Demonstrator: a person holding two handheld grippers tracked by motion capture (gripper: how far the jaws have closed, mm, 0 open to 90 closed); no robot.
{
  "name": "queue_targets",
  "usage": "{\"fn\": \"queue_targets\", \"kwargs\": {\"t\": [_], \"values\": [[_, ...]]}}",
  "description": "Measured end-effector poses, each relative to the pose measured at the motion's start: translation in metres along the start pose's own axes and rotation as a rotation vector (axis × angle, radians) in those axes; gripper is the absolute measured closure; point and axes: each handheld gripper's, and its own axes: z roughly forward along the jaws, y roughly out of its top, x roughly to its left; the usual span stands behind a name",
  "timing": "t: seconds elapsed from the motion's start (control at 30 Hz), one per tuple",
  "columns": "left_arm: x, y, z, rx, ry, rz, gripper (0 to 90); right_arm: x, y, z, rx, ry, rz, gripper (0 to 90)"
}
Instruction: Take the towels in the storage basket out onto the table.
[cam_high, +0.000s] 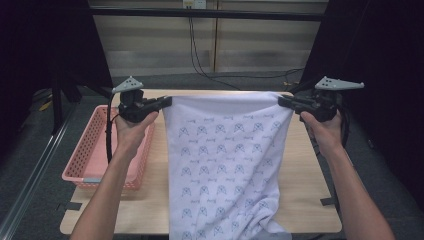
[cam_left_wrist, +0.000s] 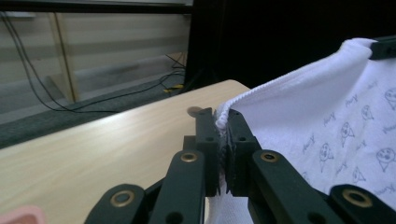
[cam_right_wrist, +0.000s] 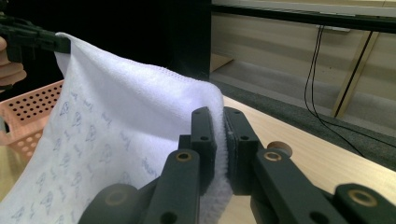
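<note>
Dark curtains and a pale slatted wall with hanging cables frame a light wooden tabletop (cam_high: 305, 175). Above it a large white towel (cam_high: 225, 165) printed with small grey motifs hangs like a banner, its top edge stretched between two raised hands, its lower end bunched in folds at the near edge of the tabletop. A pink perforated basket (cam_high: 87, 150) sits on the left side of the tabletop, just beside the towel. The left gripper (cam_high: 165, 102) is clamped narrow on the towel's top left corner, and the right gripper (cam_high: 284, 101) is clamped narrow on the top right corner. In the gripper views only a thin strip of hem sits between each pair of jaws. Judged from that shallow bite, a sharp tug apart could pull a corner free, and the dragging lower end could snag the basket
</note>
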Motion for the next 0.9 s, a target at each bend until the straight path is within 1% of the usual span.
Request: {"fn": "queue_targets", "kwargs": {"t": [0.03,0.07,0.17,0.23,0.27,0.3,0.33,0.37,0.4,0.43,0.47,0.5,0.53,0.57,0.6,0.63,0.67,0.7,0.73,0.77,0.8,0.83,0.87,0.9], "values": [[0.003,0.004,0.002,0.0,0.01,0.001,86.5,0.0,0.0,0.0,0.0,0.0,0.0,83.8],[0.006,0.008,0.003,-0.003,0.01,-0.001,86.5,-0.002,0.003,0.003,0.001,-0.003,0.002,83.9],[0.014,0.018,0.013,-0.004,0.031,-0.001,86.5,-0.01,0.01,0.014,0.008,-0.02,-0.004,84.1],[0.02,0.02,0.025,0.0,0.043,-0.011,86.5,-0.019,0.014,0.022,0.012,-0.038,-0.001,84.2],[0.023,0.016,0.035,0.023,0.048,-0.016,86.2,-0.025,0.014,0.027,0.015,-0.05,0.014,84.0],[0.024,0.012,0.042,0.035,0.054,-0.03,82.5,-0.032,0.011,0.035,0.03,-0.078,0.027,82.7],[0.026,-0.001,0.059,0.092,0.091,-0.032,75.2,-0.041,0.004,0.045,0.073,-0.116,0.037,73.8],[0.026,-0.001,0.059,0.092,0.091,-0.032,71.3,-0.041,0.004,0.045,0.073,-0.116,0.037,73.8],[0.027,-0.007,0.065,0.104,0.084,-0.043,66.2,-0.048,-0.008,0.055,0.121,-0.153,0.053,62.3],[0.027,-0.017,0.073,0.128,0.1,-0.06,61.0,-0.051,-0.014,0.058,0.13,-0.165,0.069,59.0],[0.026,-0.019,0.075,0.139,0.1,-0.065,56.1,-0.052,-0.019,0.059,0.135,-0.16,0.079,58.2],[0.026,-0.019,0.075,0.139,0.1,-0.065,54.7,-0.052,-0.019,0.059,0.135,-0.16,0.079,58.2],[0.026,-0.021,0.076,0.147,0.103,-0.061,54.7,-0.052,-0.024,0.059,0.141,-0.149,0.079,57.9],[0.025,-0.021,0.076,0.155,0.107,-0.048,54.4,-0.048,-0.032,0.056,0.162,-0.141,0.068,57.9],[0.024,-0.021,0.076,0.156,0.106,-0.047,54.4,-0.048,-0.032,0.056,0.162,-0.141,0.068,57.9],[0.023,-0.021,0.075,0.158,0.097,-0.052,55.1,-0.045,-0.035,0.054,0.16,-0.132,0.069,57.8],[0.02,-0.021,0.074,0.161,0.086,-0.052,55.7,-0.042,-0.038,0.052,0.158,-0.112,0.069,57.8],[0.016,-0.022,0.073,0.16,0.068,-0.042,57.3,-0.037,-0.042,0.049,0.164,-0.102,0.06,57.7],[0.004,-0.027,0.069,0.166,0.028,-0.025,59.9,-0.025,-0.051,0.043,0.18,-0.071,0.041,57.1],[0.004,-0.027,0.069,0.166,0.028,-0.025,63.3,-0.025,-0.051,0.043,0.18,-0.071,0.041,57.1],[-0.003,-0.031,0.065,0.167,0.006,-0.016,63.3,-0.017,-0.058,0.039,0.192,-0.046,0.027,57.1],[-0.009,-0.035,0.062,0.175,-0.012,-0.014,65.1,-0.009,-0.066,0.035,0.205,-0.036,0.014,57.1],[-0.016,-0.042,0.058,0.176,-0.031,-0.016,66.5,-0.003,-0.075,0.031,0.22,-0.026,0.016,57.0],[-0.022,-0.049,0.055,0.174,-0.056,-0.018,68.5,0.003,-0.086,0.027,0.232,-0.003,0.017,56.9]]}}
